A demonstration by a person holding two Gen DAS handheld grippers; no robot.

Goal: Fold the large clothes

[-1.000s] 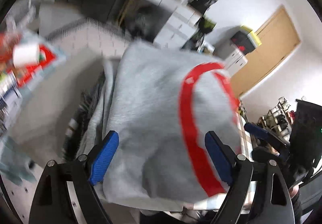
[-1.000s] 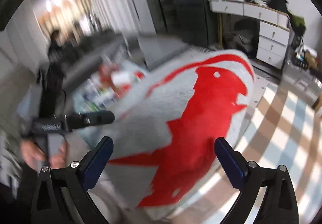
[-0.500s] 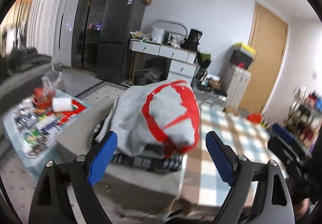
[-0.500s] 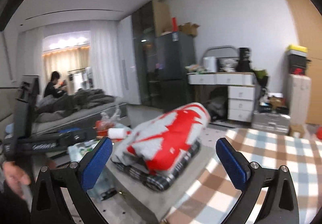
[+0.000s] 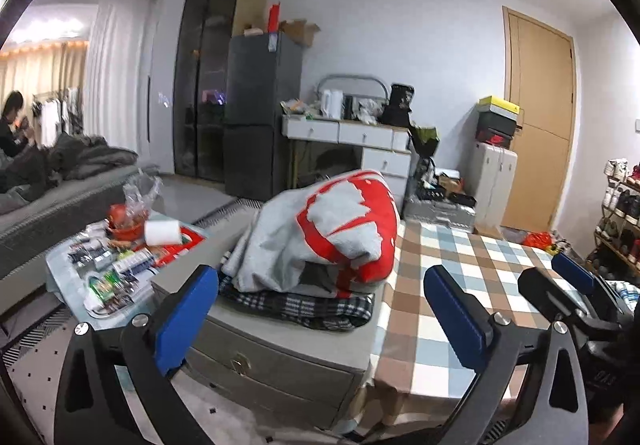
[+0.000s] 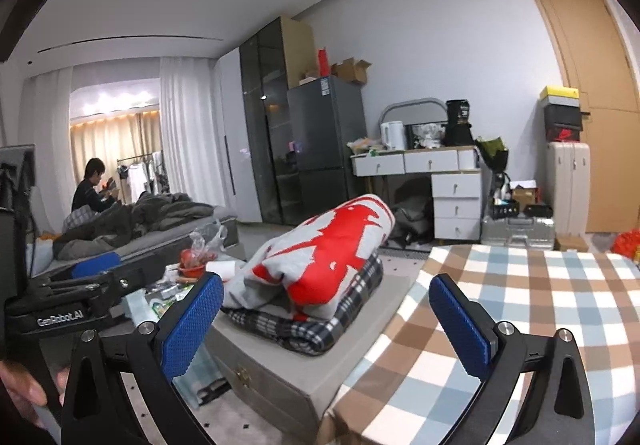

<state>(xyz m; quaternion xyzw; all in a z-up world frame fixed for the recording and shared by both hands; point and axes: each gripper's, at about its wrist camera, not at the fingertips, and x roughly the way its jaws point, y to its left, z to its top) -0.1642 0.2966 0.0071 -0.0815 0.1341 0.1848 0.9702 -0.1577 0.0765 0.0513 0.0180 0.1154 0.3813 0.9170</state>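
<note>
A folded grey garment with a big red print [image 5: 332, 229] lies on top of a folded dark plaid garment [image 5: 296, 305] on a low grey cabinet [image 5: 280, 345]. My left gripper [image 5: 320, 285] hangs back in front of the pile, jaws opening wide, with nothing between its blue pads. The right gripper [image 6: 327, 285] is also open and holds nothing, a short way from the same pile [image 6: 320, 257]. Each gripper shows at the edge of the other's view: a right finger [image 5: 572, 273] and a left finger [image 6: 96, 264].
A table with a brown and blue checked cloth [image 5: 460, 285] adjoins the cabinet on the right. A cluttered low table [image 5: 120, 265] with a paper roll [image 5: 160, 231] stands left. A person sits on the far sofa [image 6: 92, 193]. Fridge, white drawers, door and shoe rack line the walls.
Both grippers have drawn back from the grey and red garment, which filled the views a second ago and now rests on the plaid pile. The left jaws stand slightly wider.
</note>
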